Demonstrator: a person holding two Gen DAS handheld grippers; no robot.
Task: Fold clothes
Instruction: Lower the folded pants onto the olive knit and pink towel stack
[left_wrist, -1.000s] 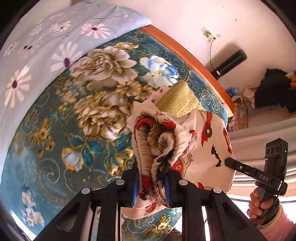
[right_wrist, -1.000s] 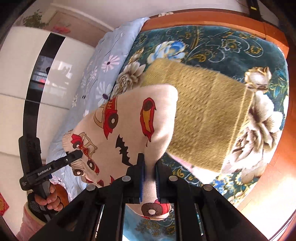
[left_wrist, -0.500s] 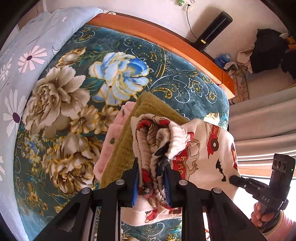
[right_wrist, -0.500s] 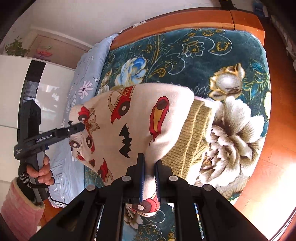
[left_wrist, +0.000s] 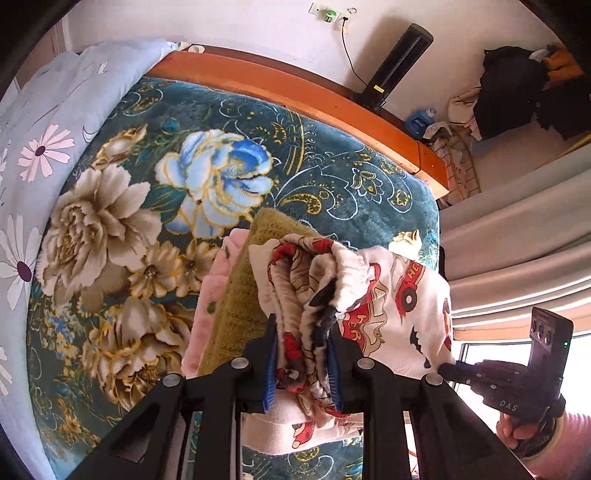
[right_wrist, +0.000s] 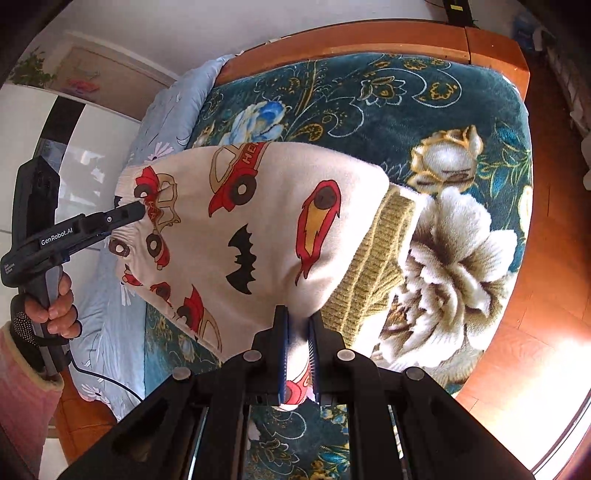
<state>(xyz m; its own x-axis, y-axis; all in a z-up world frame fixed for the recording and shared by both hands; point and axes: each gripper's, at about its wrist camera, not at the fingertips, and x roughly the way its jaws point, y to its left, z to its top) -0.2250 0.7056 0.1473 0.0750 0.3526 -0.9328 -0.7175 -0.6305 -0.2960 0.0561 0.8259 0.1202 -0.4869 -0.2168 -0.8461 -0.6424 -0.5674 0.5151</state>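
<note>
A cream garment printed with red cars and black bats (right_wrist: 258, 229) hangs stretched between both grippers above the bed. My left gripper (left_wrist: 301, 354) is shut on its bunched waistband end (left_wrist: 317, 288). My right gripper (right_wrist: 297, 343) is shut on the opposite edge of the same cloth. Under the garment lies a folded olive knitted sweater (right_wrist: 373, 266) (left_wrist: 240, 295) on top of a pink garment (left_wrist: 207, 302). In the right wrist view the left gripper (right_wrist: 136, 214) shows at the cloth's left end, held by a hand (right_wrist: 55, 306).
The clothes rest on a teal floral blanket (left_wrist: 147, 221) over the bed, with a pale blue daisy-print quilt (left_wrist: 33, 147) to its left. An orange wooden bed frame (left_wrist: 295, 92) borders the far side. A black tower unit (left_wrist: 395, 62), dark clothes and grey curtains (left_wrist: 517, 229) stand beyond.
Both grippers have carried the car-print garment across the bed until it hangs over the olive sweater, covering most of it. Both have stayed shut on the cloth.
</note>
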